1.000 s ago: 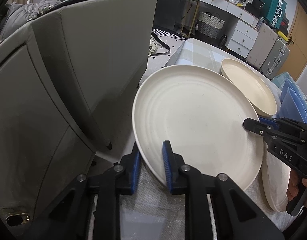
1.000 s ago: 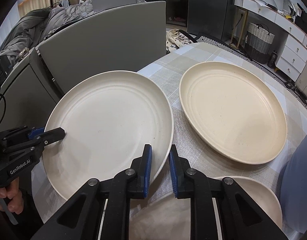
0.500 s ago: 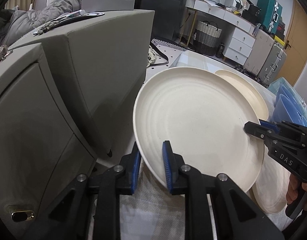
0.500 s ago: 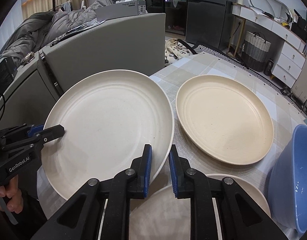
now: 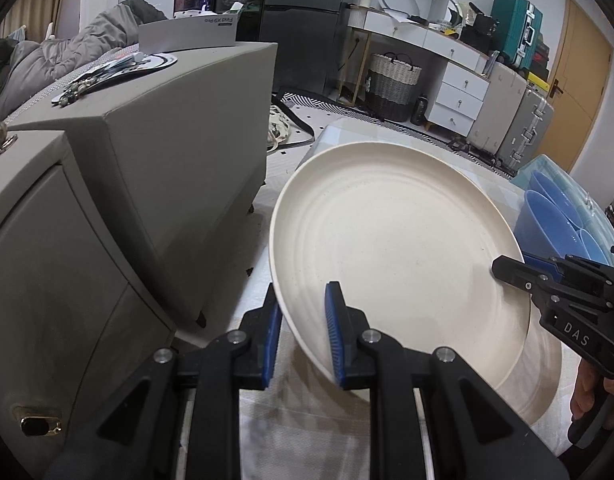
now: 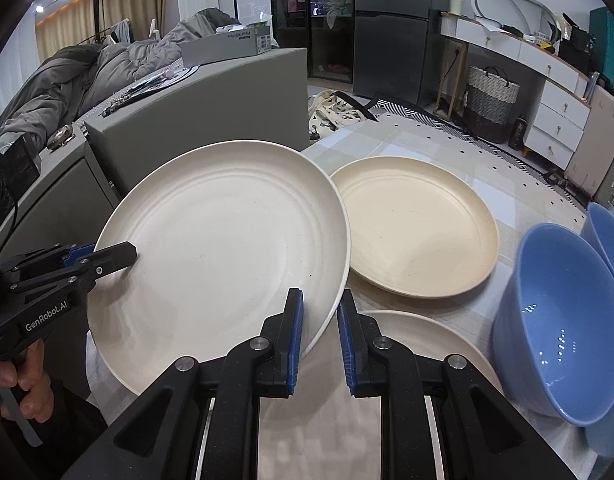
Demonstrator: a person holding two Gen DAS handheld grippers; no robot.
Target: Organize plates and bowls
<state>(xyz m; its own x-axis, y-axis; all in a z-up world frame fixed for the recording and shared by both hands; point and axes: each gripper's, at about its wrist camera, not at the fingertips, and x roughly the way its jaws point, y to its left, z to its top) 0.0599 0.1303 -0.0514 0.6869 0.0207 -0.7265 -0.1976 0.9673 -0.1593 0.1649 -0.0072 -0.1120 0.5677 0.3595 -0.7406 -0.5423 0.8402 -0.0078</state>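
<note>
A large white plate (image 5: 399,248) (image 6: 227,248) is held tilted above the table by both grippers at opposite rims. My left gripper (image 5: 302,298) is shut on its near-left rim; in the right wrist view it (image 6: 123,254) clamps the plate's left edge. My right gripper (image 6: 321,296) is shut on the plate's right rim and appears in the left wrist view (image 5: 507,270). A cream plate (image 6: 415,232) lies flat on the table beyond. Another white plate (image 6: 419,344) (image 5: 547,368) lies below the held one. Blue bowls (image 6: 559,340) (image 5: 555,224) stand to the right.
A grey upholstered sofa back (image 5: 147,160) (image 6: 211,100) stands close along the table's left side. The table's checked cloth (image 6: 427,136) runs to the far edge. A hand (image 6: 23,384) grips the left tool. A wicker basket (image 6: 491,100) and white drawers (image 6: 559,120) stand at the back.
Both grippers have risen with the white plate, lifting it off the table. In the left wrist view it now hides the cream plate. Blue bowls have come into view at the right.
</note>
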